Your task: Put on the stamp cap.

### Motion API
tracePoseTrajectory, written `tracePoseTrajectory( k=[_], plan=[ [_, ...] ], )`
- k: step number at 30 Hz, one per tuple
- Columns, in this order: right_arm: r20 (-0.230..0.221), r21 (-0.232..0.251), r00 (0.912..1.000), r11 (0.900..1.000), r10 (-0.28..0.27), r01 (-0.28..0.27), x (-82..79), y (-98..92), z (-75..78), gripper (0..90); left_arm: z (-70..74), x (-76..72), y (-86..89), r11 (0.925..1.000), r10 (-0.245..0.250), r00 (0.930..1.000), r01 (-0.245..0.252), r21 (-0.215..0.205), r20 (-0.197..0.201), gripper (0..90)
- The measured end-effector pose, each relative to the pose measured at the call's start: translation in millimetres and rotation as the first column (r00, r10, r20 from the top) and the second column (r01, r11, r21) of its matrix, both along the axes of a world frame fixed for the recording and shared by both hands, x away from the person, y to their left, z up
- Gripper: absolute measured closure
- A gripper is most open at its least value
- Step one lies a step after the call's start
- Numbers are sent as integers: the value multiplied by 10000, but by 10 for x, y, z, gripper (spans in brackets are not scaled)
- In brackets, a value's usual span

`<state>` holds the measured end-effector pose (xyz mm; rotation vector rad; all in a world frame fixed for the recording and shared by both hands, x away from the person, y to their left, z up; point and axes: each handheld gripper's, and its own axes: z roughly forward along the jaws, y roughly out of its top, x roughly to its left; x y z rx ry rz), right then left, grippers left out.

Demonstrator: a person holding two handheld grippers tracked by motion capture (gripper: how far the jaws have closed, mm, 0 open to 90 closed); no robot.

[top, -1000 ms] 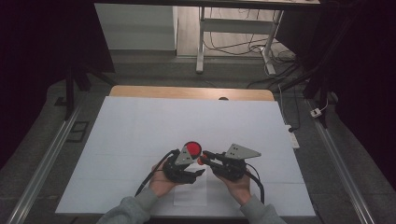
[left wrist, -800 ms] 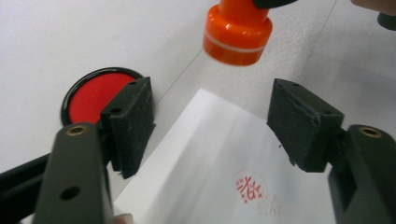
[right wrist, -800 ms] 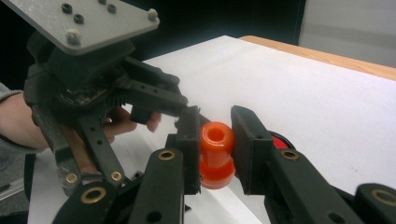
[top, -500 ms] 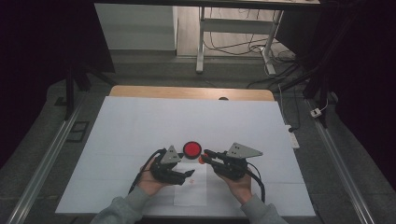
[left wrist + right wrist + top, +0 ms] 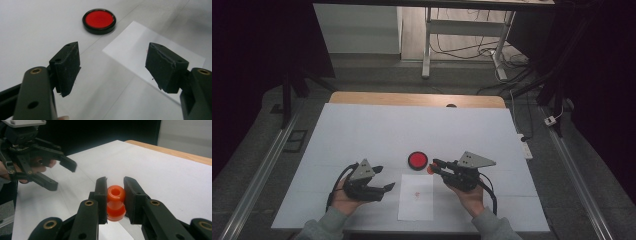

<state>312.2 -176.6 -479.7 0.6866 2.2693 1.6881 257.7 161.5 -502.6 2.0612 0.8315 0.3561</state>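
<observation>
A: Right hand-held gripper (image 5: pixel 115 190)?

B: Clamped on a small orange stamp (image 5: pixel 115 202), pads pressing the narrow waist, flared ends above and below the pinch. Held low over the white desk (image 5: pixel 412 125).

A: Left hand-held gripper (image 5: pixel 116 63)?

B: Jaws just widened, now well apart, nothing between them. Well off to the side of the right one.

A: Feel of the stamp, at a guess?

B: Light and stiff, probably moulded plastic. Smooth and rounded, so likely to twist or squirt out of a loose grip. Best taken at the waist, as here, where the flares stop any slide along the pads. Inked face better left untouched.

A: Any containers?

B: One: a shallow round black case (image 5: pixel 417 160), uncovered, just ahead of the right jaws' tips and slightly to the side. Filled edge to edge by a red ink pad (image 5: pixel 99 19). No lid in sight.

A: Anything else close by?

B: A sheet of paper (image 5: pixel 416 205) flat on the desk between the two hand-held grippers, faint red mark near its middle.
</observation>
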Motion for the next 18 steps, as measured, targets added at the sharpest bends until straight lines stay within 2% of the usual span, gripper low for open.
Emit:
tracePoseTrajectory(
  k=[6,10,18],
  plan=[
    [0,29,10000,10000,-64,64,20,-21,13,726,-13,-107,214,9995,271,9996,-272,-176,-77,276],
    [-27,3,9999,9999,-130,130,34,-41,11,726,-33,-178,340,9991,398,9992,-399,-123,-93,275],
    [-2,4,9998,9998,-223,223,55,-49,12,726,-63,-211,433,9986,530,9985,-531,-59,-153,275]
  ],
)
